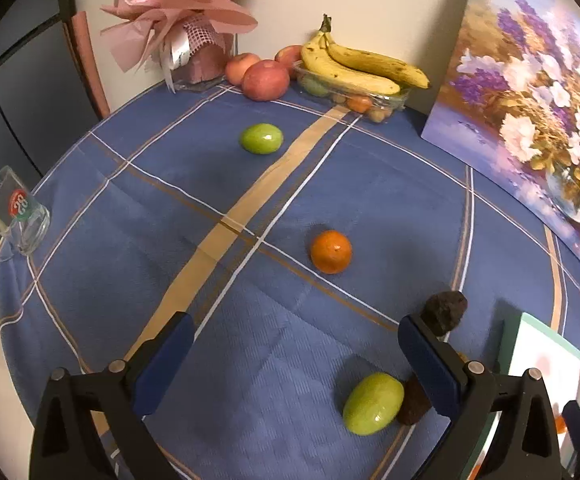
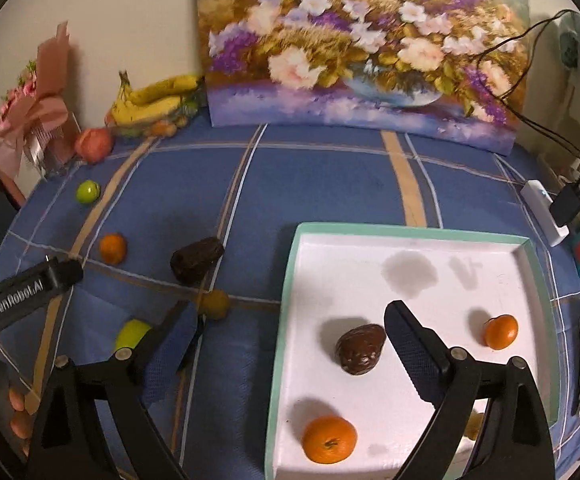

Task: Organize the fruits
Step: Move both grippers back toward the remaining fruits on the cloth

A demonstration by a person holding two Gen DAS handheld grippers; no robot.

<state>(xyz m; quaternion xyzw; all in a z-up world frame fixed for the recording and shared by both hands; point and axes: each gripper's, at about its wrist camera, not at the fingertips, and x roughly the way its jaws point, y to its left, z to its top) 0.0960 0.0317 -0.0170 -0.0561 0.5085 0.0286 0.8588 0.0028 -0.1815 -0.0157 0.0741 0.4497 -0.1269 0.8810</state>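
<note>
My left gripper is open and empty above the blue cloth. An orange lies ahead of it, a green fruit lies near its right finger beside a dark brown fruit, and another dark fruit sits behind that finger. A second green fruit lies farther off. My right gripper is open and empty over the left edge of a white tray. The tray holds a dark brown fruit and two oranges. On the cloth lie a dark fruit, an orange and a yellowish fruit.
Bananas lie on a clear box of small fruit by red apples at the back wall. A pink bouquet stands left, a flower painting right. A glass mug is at the left table edge. Cables and a charger lie right.
</note>
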